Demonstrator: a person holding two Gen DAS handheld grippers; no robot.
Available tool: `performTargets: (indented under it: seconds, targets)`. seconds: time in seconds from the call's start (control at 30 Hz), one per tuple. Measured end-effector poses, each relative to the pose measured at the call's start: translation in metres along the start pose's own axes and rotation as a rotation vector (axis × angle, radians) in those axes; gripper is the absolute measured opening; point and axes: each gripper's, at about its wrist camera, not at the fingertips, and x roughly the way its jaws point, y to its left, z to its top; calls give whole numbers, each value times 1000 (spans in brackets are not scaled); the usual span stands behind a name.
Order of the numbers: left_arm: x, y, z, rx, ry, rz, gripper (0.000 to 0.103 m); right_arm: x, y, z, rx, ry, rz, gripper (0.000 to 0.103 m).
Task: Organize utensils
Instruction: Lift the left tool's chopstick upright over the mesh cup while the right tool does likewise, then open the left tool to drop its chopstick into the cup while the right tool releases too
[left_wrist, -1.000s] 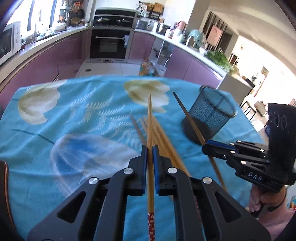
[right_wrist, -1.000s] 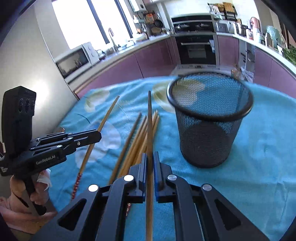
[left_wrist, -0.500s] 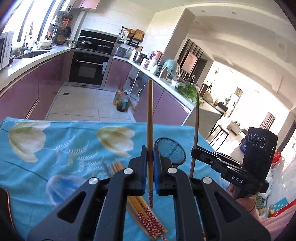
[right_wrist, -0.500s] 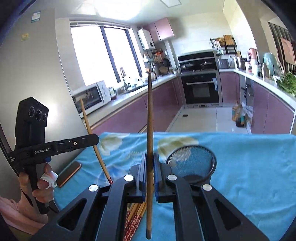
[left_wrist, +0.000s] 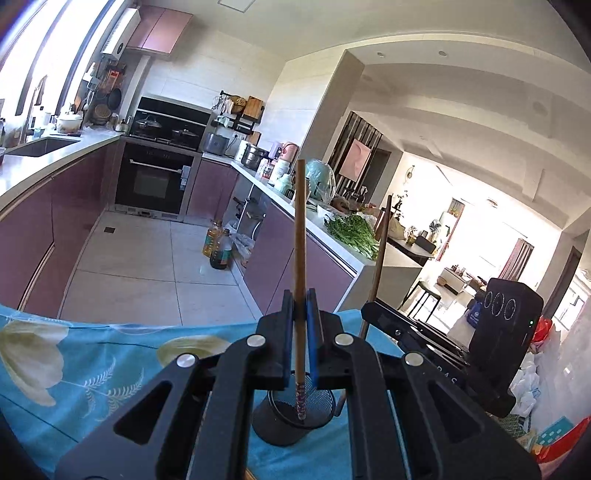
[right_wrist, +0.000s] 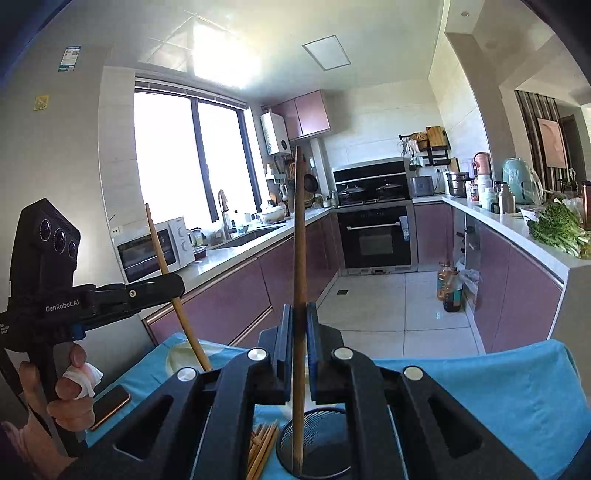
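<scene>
My left gripper (left_wrist: 300, 295) is shut on a wooden chopstick (left_wrist: 300, 229) held upright. Its patterned lower end hangs over the mouth of the black mesh cup (left_wrist: 284, 424) on the table. My right gripper (right_wrist: 300, 310) is shut on a second upright chopstick (right_wrist: 299, 240), whose lower end hangs at the mesh cup (right_wrist: 317, 446). Each gripper shows in the other's view: the right gripper (left_wrist: 367, 308) with its chopstick (left_wrist: 380, 251), the left gripper (right_wrist: 179, 284) with its chopstick (right_wrist: 159, 243). Several loose chopsticks (right_wrist: 262, 446) lie left of the cup.
A blue flowered tablecloth (left_wrist: 92, 369) covers the table, with its far edge just past the cup. A phone (right_wrist: 110, 406) lies near the table's left edge, beside the person's hand (right_wrist: 70, 391). Kitchen counters and floor lie beyond.
Both grippers have risen and tipped up, each carrying its chopstick from lying flat to upright. The table has dropped low in both views and the cup now sits under the fingers.
</scene>
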Motion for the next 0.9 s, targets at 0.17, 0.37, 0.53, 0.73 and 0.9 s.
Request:
performTargets:
  seconds: [0.17, 0.37, 0.53, 0.73, 0.9]
  targets:
    - [45, -10, -17, 56, 74, 45, 7, 25, -10, -16, -5, 52, -50, 6]
    - [94, -6, -64, 92, 204, 84, 7, 56, -13, -59, 7, 201, -63, 6]
    - [116, 5, -85, 117, 269, 115, 8, 68, -19, -79, 29, 297, -67, 6]
    - [133, 7, -79, 140, 311, 112, 12, 78, -22, -80, 56, 346, -76, 7]
    - [143, 7, -74, 150, 311, 121, 25, 80, -24, -79, 74, 349, -97, 23]
